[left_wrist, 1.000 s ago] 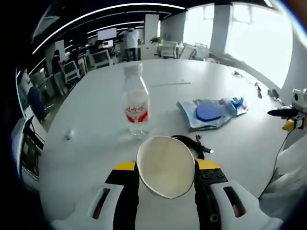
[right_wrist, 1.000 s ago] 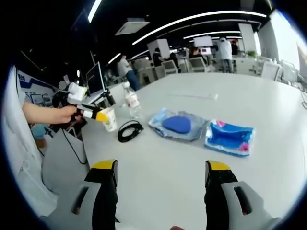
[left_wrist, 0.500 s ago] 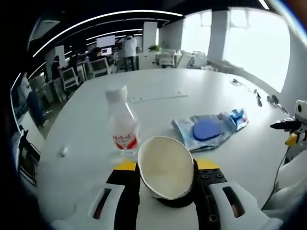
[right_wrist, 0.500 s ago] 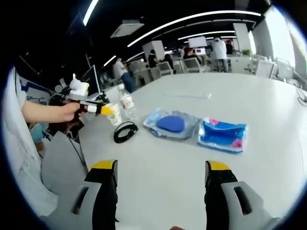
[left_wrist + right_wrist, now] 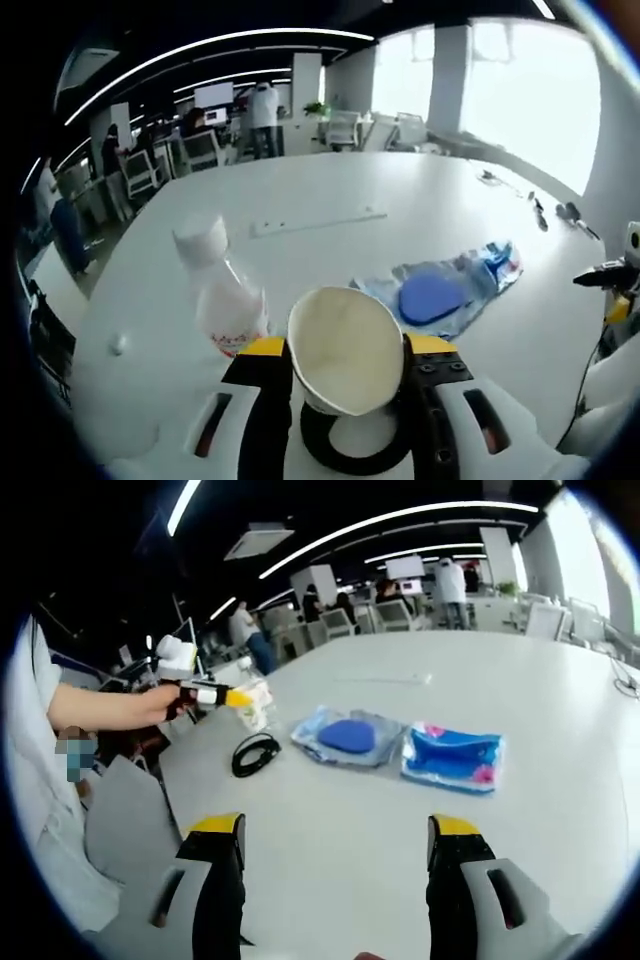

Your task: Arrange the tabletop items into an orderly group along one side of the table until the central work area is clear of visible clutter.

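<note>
White paper forms the cup (image 5: pixel 345 350) pinched between the jaws of the left gripper (image 5: pixel 345 400), its mouth tipped toward the camera. It hangs over a coiled black cable (image 5: pixel 345 465) lying on the desk (image 5: pixel 330 190); I judge it is being carried clear of the cable toward the desk's edge. Just beyond stands a water bottle (image 5: pixel 222 290) with a red label, and further right lies a clear bag with a blue disc (image 5: pixel 435 295).

In the right gripper view, the right gripper (image 5: pixel 335 870) waits low over bare desk, jaws spread wide and holding nothing. Further off, the blue disc bag sits touching a blue packet (image 5: pixel 452 759), with the cable to their left. At the far left, a hand (image 5: pixel 165 702) on an outstretched, level forearm holds the left gripper above the desk corner.
</note>
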Demonstrator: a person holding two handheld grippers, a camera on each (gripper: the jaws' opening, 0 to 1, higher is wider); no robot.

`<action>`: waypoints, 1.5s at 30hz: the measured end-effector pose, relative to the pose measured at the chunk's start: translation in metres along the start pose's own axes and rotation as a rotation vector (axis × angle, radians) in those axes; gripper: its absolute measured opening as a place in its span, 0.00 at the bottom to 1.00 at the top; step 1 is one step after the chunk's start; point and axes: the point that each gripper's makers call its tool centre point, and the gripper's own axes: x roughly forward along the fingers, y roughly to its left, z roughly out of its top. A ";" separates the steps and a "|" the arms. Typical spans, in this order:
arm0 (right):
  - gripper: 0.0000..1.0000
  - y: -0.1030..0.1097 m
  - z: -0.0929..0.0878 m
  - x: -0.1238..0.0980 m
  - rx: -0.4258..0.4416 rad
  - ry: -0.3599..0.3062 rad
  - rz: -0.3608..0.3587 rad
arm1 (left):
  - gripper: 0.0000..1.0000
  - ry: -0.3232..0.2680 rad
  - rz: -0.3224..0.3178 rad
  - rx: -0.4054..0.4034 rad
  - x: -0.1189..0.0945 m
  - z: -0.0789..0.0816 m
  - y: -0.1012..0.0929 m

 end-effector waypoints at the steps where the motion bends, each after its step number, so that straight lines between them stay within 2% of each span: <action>1: 0.72 0.000 0.000 -0.001 0.001 -0.001 -0.001 | 0.39 -0.005 0.003 0.000 0.001 0.001 0.000; 19: 0.72 -0.015 -0.008 -0.012 0.013 0.016 -0.036 | 0.39 -0.029 0.024 -0.045 0.035 0.009 0.002; 39: 0.71 -0.024 -0.005 -0.012 0.018 0.020 -0.045 | 0.39 -0.048 0.034 -0.098 0.058 0.012 0.010; 45: 0.71 -0.023 -0.008 -0.008 0.019 0.030 -0.037 | 0.39 -0.043 0.036 -0.113 0.062 0.008 0.009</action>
